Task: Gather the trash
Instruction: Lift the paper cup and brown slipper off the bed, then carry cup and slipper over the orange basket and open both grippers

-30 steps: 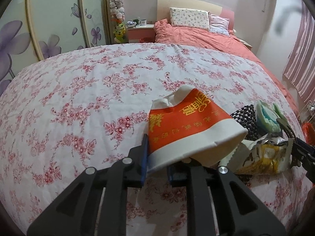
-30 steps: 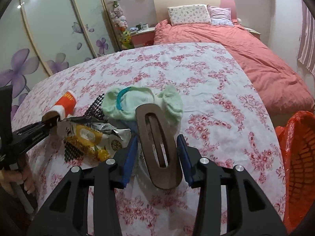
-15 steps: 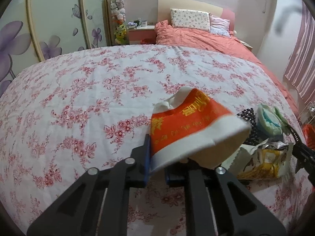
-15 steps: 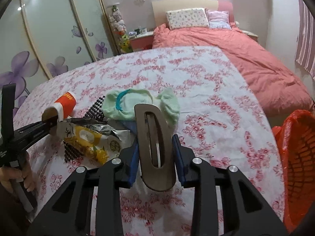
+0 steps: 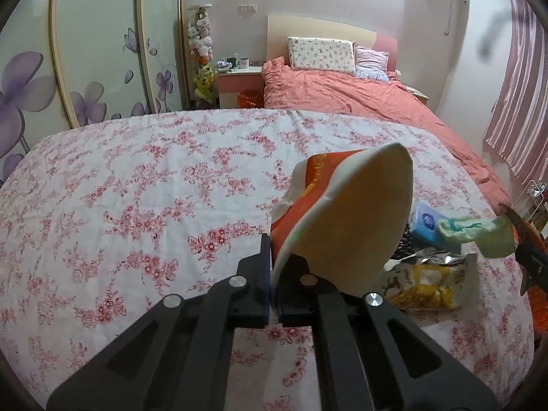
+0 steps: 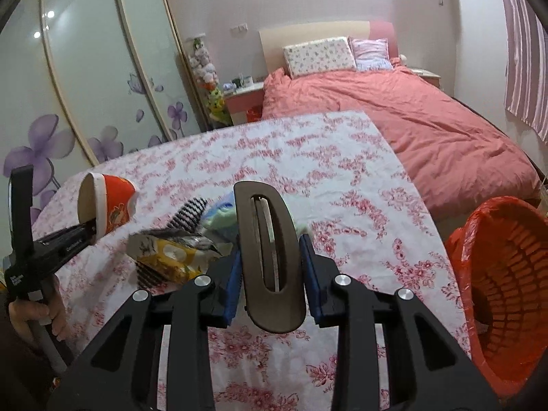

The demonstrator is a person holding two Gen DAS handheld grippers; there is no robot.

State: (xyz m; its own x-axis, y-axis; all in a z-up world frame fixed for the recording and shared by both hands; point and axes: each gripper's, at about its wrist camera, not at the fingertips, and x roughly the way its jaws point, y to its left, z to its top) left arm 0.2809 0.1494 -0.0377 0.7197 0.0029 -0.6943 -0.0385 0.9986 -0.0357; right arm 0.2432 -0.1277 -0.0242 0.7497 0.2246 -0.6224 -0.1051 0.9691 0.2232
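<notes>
My left gripper (image 5: 273, 287) is shut on the rim of a crushed orange and white paper cup (image 5: 346, 219) and holds it above the flowered tablecloth (image 5: 137, 205); the cup also shows in the right wrist view (image 6: 106, 205). My right gripper (image 6: 272, 274) is shut on a brown oval hair clip (image 6: 269, 257), lifted above the table. A pale green cloth (image 5: 479, 233) hangs from the clip's front in the left wrist view. A yellow snack wrapper (image 6: 171, 257), a black mesh piece (image 6: 188, 207) and a blue tissue pack (image 5: 426, 224) lie on the table.
An orange basket lined with a red bag (image 6: 503, 291) stands off the table's right edge. A bed with a salmon cover (image 6: 394, 120) lies behind the table. Wardrobe doors with purple flowers (image 5: 85, 68) are at the left.
Both grippers have risen. The cup has tipped so its open mouth faces the left camera. The clip has lifted the green cloth off the table, uncovering the blue tissue pack.
</notes>
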